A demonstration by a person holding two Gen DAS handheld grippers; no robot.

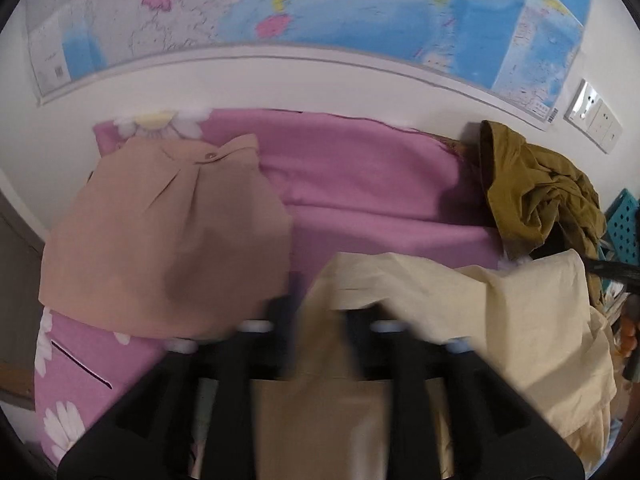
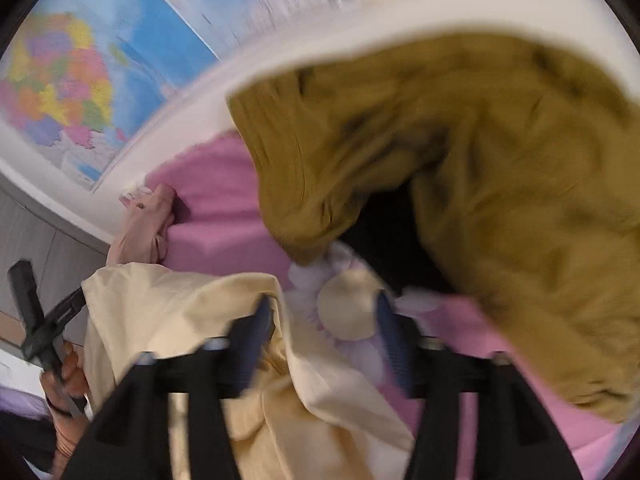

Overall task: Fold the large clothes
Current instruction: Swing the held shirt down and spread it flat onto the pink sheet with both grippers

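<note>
Cream garment [image 1: 500, 312] cloth fills the foreground of both wrist views, lying rumpled on a pink bedsheet [image 1: 360, 176] printed with white daisies. Left gripper [image 1: 318, 312] is blurred; its dark fingers stand partly apart with cream cloth running between them, and whether the pads press on it cannot be told. Right gripper [image 2: 320, 320] has its blue-padded fingers spread wide — one pad at the cream garment's edge, a daisy on the sheet showing in the gap, nothing clamped. To the left lies a folded tan garment [image 1: 160, 232], a button near its top. An olive-green garment [image 1: 532, 192] sits heaped at the right against the white wall [image 1: 280, 84]. Above hangs a coloured map [image 1: 320, 4] — a wall socket [image 1: 594, 114] beside it, a teal perforated basket [image 1: 624, 224] at the far right.
</note>
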